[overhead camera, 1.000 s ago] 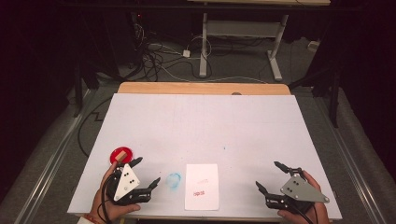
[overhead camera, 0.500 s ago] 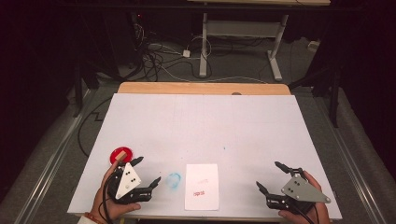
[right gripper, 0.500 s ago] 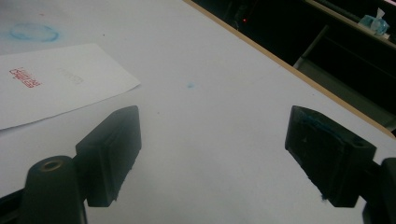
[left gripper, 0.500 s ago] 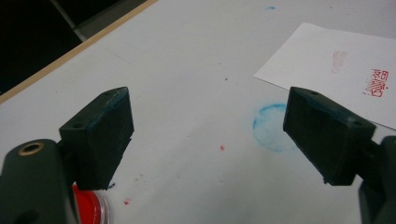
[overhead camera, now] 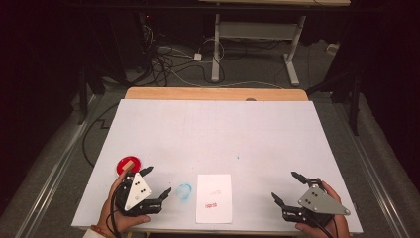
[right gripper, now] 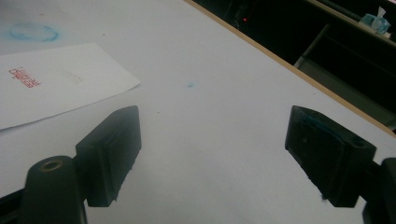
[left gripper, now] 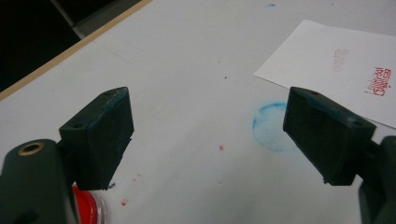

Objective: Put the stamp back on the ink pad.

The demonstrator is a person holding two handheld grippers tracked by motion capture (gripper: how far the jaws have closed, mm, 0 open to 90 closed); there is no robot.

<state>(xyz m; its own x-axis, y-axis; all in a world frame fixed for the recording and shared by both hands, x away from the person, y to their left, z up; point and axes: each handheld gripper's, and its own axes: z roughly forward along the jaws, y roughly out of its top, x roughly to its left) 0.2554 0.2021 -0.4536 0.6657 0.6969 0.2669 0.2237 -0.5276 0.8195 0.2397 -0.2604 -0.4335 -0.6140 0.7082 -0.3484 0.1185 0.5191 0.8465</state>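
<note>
Two grippers are held low at the near edge of the table, both with jaws spread wide and nothing between them. Left gripper is parked just right of the red ink pad, which is also caught at the bottom-left of the left gripper view; a small tan block, probably the stamp, is seen on top of the pad in the high view, too small to confirm. Right gripper is well apart to the right of the paper. Paper lies flat between the two grippers, already marked with one sharp red imprint and a fainter one beside it. Step is judged as between stampings, or finished. Next move would call for the left gripper to be turned back toward the pad and closed on the stamp, with the paper steadied by the right. Table surface is matte white, smudged with a blue ring stain and red specks; the paper is thin and rectangular, the pad round and glossy, the jaw pads black and blocky.
</note>
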